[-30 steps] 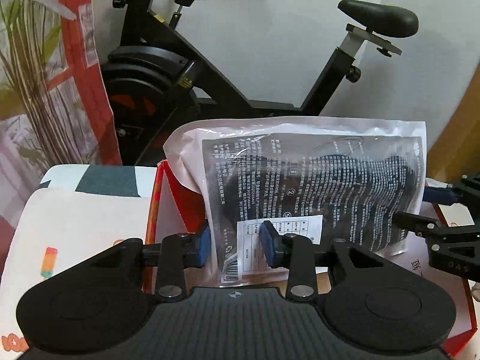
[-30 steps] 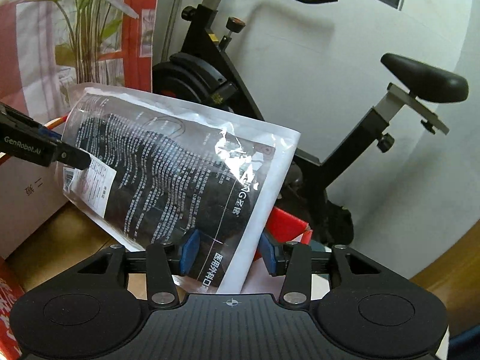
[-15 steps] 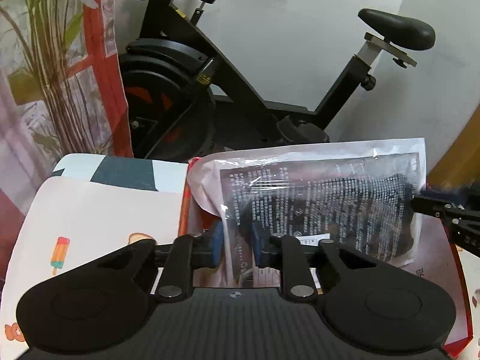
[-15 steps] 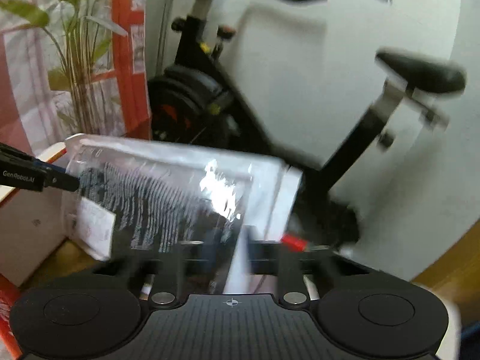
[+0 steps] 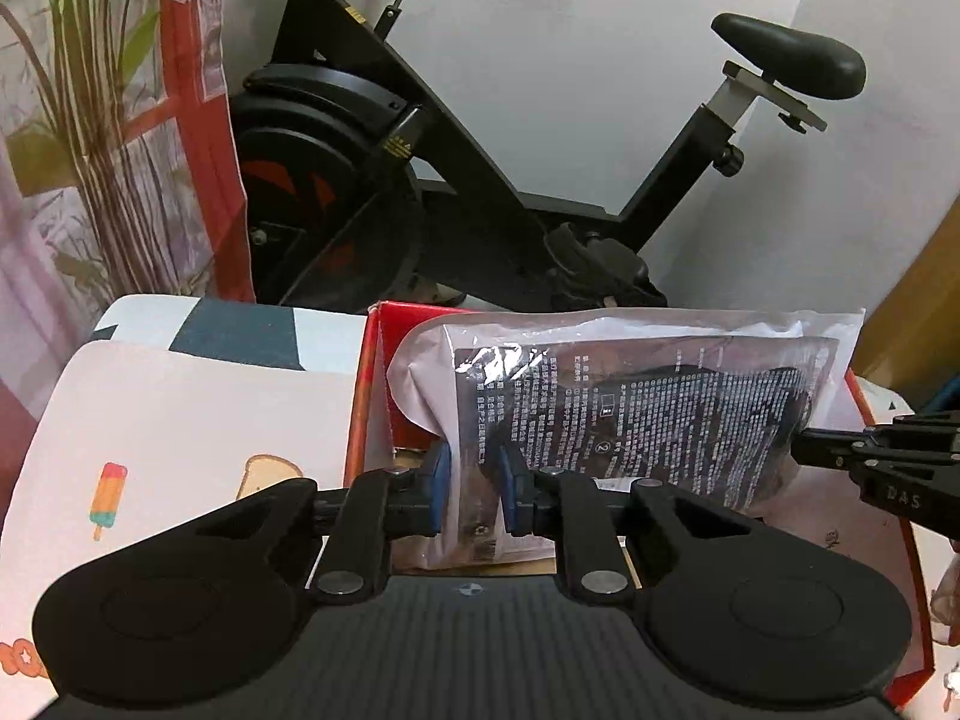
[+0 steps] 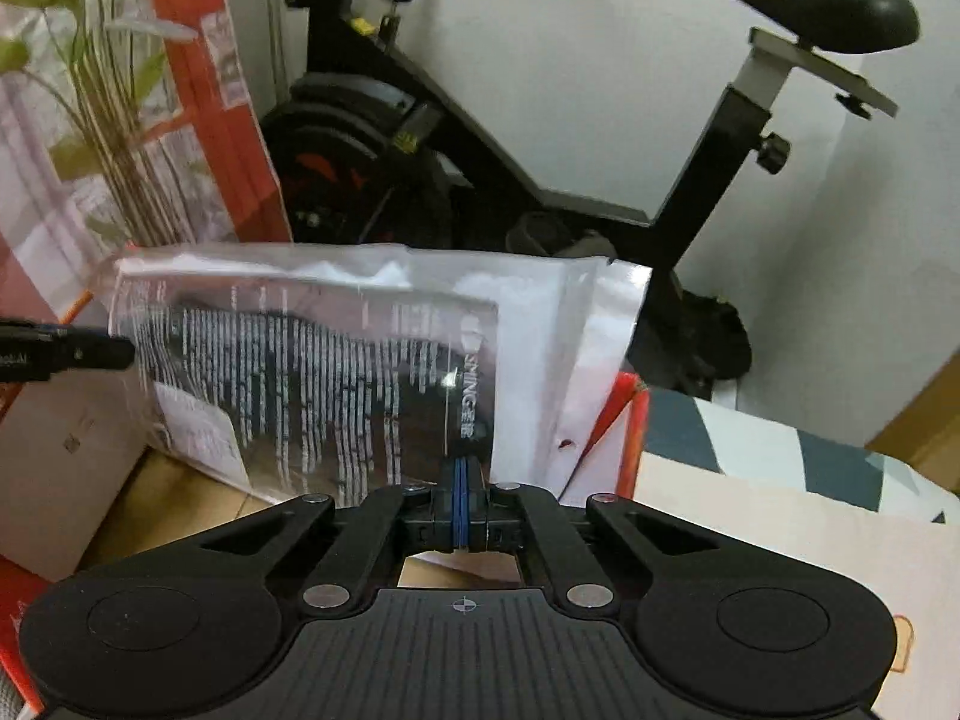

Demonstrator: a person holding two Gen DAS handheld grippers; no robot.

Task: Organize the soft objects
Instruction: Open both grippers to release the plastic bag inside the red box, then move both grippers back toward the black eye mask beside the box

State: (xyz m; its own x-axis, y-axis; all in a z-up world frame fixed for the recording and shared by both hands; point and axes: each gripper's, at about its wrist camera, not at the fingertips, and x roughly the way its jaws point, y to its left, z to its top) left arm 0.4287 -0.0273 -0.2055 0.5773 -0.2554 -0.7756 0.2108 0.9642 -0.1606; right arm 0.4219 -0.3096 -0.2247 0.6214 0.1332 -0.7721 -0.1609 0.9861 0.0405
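I see a clear packet with white print over black contents, a red box, a black bike.

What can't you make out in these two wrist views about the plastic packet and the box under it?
- Plastic packet: contents only a dark shape behind the print, both views.
- Packet print: blurred in the right wrist view, too small in the left.
- Red box: inside hidden by the packet and left gripper.
- Right gripper: pinched packet edge hidden by its pads.
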